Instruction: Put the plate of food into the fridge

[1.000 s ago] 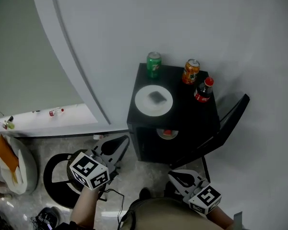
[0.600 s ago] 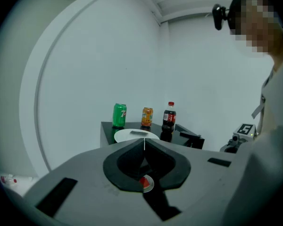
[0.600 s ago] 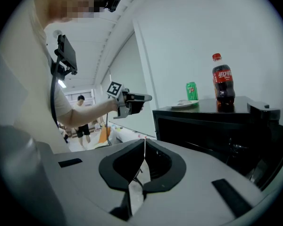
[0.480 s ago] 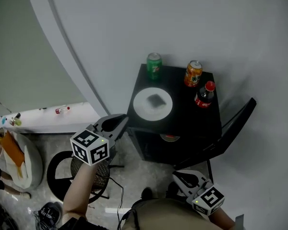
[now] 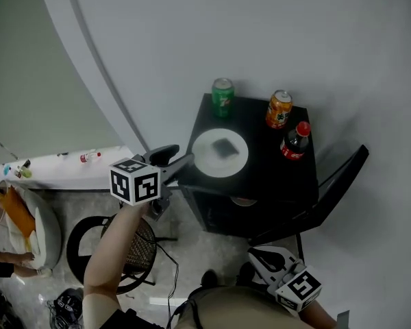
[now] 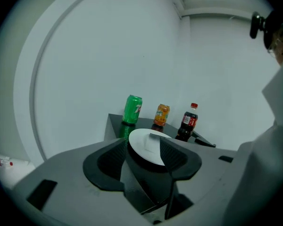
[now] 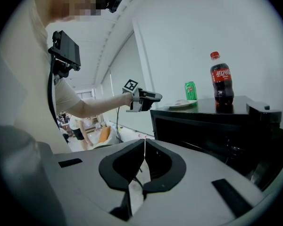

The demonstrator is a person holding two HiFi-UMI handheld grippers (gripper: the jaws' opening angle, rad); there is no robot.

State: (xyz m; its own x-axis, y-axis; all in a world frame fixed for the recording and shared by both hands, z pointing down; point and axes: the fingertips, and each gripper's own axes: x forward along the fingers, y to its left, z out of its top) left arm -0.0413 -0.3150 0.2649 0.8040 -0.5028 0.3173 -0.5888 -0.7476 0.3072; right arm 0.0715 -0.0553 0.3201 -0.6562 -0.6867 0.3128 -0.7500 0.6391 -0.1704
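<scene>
The fridge (image 5: pixel 260 178) is black, the plate (image 5: pixel 205 157) white, with a green can (image 5: pixel 222 96), an orange can (image 5: pixel 279 110) and a red-capped bottle (image 5: pixel 294 142).

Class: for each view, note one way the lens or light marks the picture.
Head view: the wall trim curves, likely from the wide lens. Left gripper view: black corners ring the image, and the green can mirrors in the glossy top of the fridge. Right gripper view: the same dark ring; inside the fridge is almost black.
</scene>
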